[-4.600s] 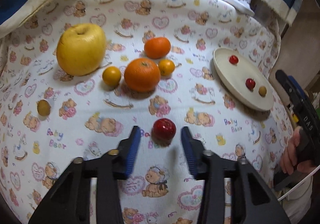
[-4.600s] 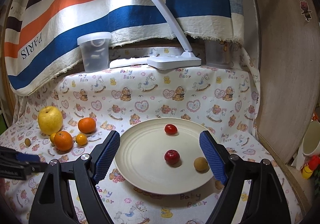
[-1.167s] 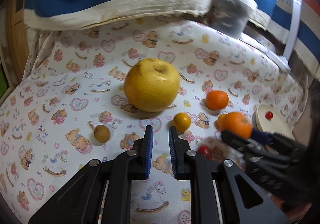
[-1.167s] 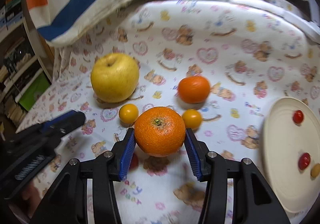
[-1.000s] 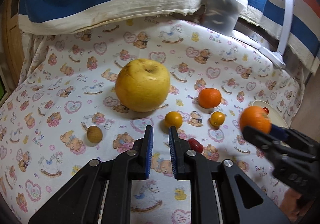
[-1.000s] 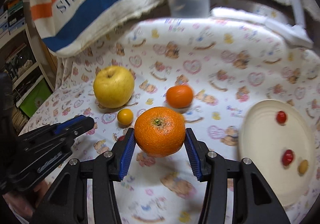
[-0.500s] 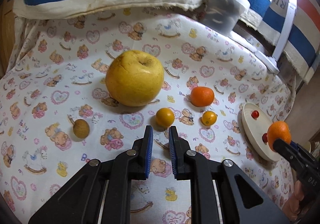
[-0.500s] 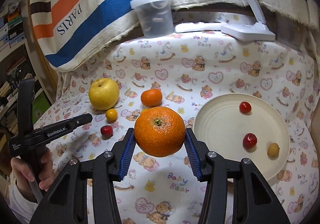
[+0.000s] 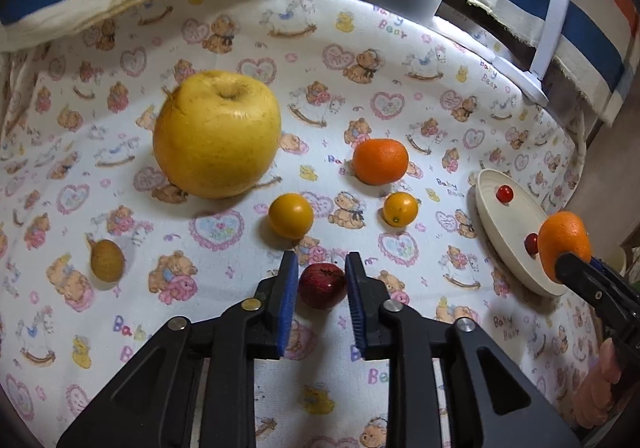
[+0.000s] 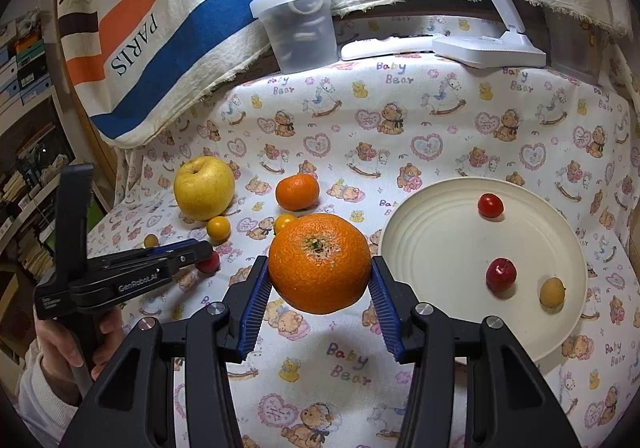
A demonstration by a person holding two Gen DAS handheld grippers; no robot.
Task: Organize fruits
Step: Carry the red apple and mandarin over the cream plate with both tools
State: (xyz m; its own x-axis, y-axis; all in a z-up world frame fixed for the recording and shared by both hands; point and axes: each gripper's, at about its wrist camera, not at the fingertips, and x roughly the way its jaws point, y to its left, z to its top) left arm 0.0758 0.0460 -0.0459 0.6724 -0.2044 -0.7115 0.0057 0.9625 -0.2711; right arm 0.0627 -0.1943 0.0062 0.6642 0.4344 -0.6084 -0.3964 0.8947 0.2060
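Since half a second ago our left tool (image 9: 322, 280) has opened from nearly closed and now sits narrowly around the small red fruit (image 9: 322, 285) on the bench (image 9: 240, 328), lower middle, not pinching yet. Right tool (image 10: 318, 280) grips the big orange (image 10: 319, 262) mid-frame, left of the plate (image 10: 440, 248). Next up, probably: squeeze left, drop the orange on the plate.

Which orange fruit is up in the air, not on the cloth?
The big orange clamped in the right gripper. The smaller mandarin and the two little yellow-orange fruits lie on the cloth.
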